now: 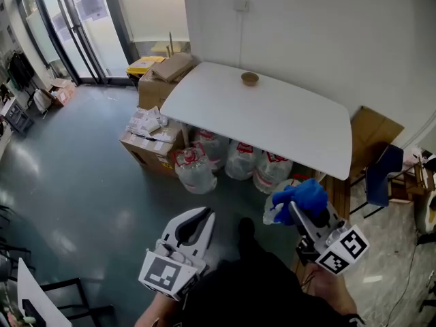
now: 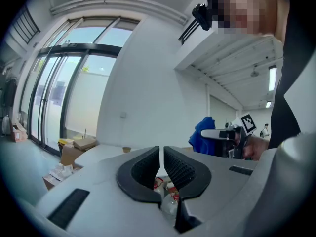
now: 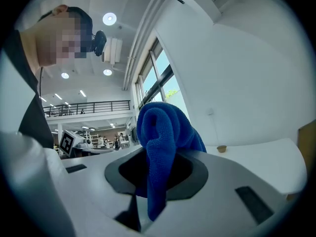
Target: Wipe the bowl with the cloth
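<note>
A small brown bowl [image 1: 249, 78] stands near the far edge of the white table [image 1: 272, 125]; it also shows small and distant as the bowl [image 2: 127, 149] and the bowl [image 3: 221, 148]. My right gripper [image 1: 294, 210] is shut on a bunched blue cloth [image 1: 304, 197], held in the air short of the table's near edge. In the right gripper view the cloth [image 3: 160, 137] fills the jaws of the right gripper [image 3: 159, 177] and hangs out in front. My left gripper [image 1: 195, 222] is low at the left, also short of the table. Its jaws [image 2: 161, 154] are shut and empty.
Cardboard boxes [image 1: 153, 138] and large water bottles [image 1: 197, 169] sit on the floor under and left of the table. A blue chair [image 1: 381, 179] and flat cardboard [image 1: 371, 135] stand at the right. Glass doors [image 1: 75, 26] line the far left.
</note>
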{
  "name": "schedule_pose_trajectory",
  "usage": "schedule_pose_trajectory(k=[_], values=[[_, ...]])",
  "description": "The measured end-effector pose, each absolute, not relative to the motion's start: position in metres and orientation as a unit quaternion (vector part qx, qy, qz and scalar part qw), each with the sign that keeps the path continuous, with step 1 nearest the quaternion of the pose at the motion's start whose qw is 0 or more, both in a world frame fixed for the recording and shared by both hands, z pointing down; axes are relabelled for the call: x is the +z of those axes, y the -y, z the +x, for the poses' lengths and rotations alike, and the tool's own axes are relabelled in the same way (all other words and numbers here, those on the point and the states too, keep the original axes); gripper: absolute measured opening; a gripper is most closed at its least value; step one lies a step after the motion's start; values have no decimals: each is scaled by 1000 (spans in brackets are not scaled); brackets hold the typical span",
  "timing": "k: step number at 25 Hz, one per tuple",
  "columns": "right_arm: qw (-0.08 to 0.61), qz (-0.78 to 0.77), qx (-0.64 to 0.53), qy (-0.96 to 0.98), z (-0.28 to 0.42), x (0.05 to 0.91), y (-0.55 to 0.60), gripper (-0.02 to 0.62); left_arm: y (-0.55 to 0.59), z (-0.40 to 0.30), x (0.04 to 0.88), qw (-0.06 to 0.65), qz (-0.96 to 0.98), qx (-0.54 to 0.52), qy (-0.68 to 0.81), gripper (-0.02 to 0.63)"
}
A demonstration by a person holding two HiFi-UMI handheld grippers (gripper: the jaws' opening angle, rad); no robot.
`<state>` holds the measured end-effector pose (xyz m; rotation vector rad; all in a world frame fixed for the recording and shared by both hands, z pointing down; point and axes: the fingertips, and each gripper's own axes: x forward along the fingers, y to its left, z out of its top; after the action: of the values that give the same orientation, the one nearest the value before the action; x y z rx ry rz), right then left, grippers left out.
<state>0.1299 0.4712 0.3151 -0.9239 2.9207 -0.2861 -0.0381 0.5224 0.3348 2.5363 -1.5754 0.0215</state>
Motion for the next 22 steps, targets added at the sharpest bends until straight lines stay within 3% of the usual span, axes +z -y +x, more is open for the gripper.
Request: schedule_pose_trajectory(k=[22], values=[[25,-233,-144,-961,143,338,-239,81,-281,-13,333,83,827,21,555,35]])
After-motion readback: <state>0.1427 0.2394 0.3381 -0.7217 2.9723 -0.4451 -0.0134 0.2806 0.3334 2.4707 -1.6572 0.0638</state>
